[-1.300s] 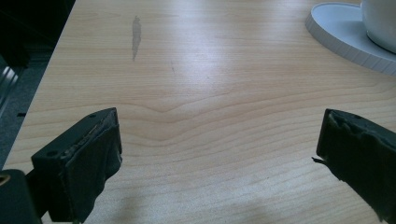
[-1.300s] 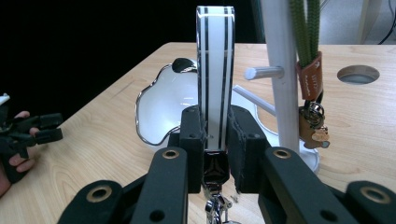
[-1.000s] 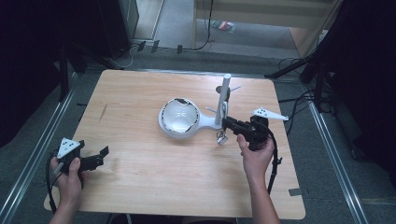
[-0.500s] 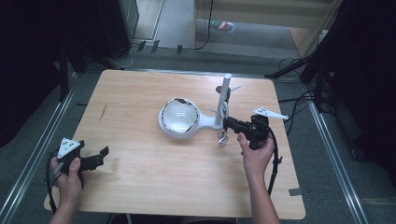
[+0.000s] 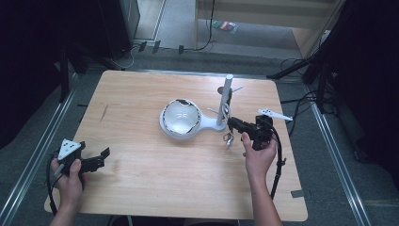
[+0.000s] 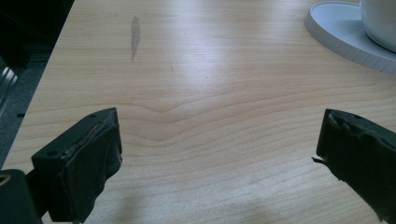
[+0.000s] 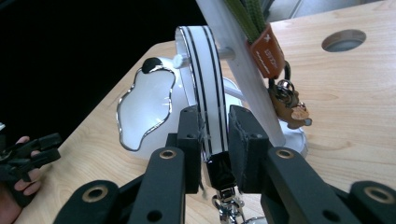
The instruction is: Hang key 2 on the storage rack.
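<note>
Right gripper view shows your right gripper clamping the strap beside the stand. Your left gripper gapes empty, well apart from that stand.

A white strap with thin black lines runs up between the pads of the right claw, looping over a small white peg on the slanted post of a white stand. Below the pads, the strap ends in a black sleeve and a metal clasp, which hangs just above the bench.
</note>
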A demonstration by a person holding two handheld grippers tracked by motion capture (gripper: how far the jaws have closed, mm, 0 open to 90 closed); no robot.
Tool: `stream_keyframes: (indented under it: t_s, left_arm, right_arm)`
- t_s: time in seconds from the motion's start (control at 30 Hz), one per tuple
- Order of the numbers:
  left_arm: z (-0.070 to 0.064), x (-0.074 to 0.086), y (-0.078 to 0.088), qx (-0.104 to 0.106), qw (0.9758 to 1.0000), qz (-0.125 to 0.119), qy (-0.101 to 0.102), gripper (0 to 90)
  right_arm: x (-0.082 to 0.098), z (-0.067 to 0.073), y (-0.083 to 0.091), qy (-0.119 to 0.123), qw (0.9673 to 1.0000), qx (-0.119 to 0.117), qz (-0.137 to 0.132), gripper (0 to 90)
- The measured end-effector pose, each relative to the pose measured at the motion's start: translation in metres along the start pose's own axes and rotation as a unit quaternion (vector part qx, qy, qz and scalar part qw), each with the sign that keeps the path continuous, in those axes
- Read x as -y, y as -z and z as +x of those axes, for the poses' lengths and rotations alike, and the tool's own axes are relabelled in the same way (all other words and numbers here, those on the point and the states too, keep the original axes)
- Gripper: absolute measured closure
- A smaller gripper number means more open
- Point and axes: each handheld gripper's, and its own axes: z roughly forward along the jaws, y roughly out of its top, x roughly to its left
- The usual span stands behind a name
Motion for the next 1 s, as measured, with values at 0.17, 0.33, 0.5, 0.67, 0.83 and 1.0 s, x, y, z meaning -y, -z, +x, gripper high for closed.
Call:
stream_keyframes:
  t_s: [0.17,0.33,0.5,0.67,0.83,1.0]
  left_arm:
    - [0.0,0.0,0.0,0.001,1.0,0.001,0.0,0.5]
    - [0.0,0.0,0.0,0.001,1.0,0.001,0.0,0.5]
    - [0.0,0.0,0.0,-0.001,1.0,0.0,0.0,0.5]
    - [0.0,0.0,0.0,0.001,1.0,0.001,0.001,0.5]
    - [0.0,0.0,0.0,0.001,1.0,0.002,0.0,0.5]
    - [0.0,0.0,0.0,0.001,1.0,0.001,0.001,0.5]
  right_arm:
    - [0.003,0.0,0.0,0.009,0.9995,0.024,-0.016,71.3]
    - [0.004,-0.001,0.005,0.012,0.999,0.036,-0.021,68.4]
    - [0.007,0.0,0.008,0.047,0.996,0.07,-0.029,61.8]
    - [0.013,0.005,0.01,0.105,0.9837,0.127,-0.071,47.0]
    - [0.019,0.009,0.014,0.1,0.9805,0.151,-0.076,22.8]
    - [0.024,0.01,0.02,0.11,0.9733,0.179,-0.091,10.9]
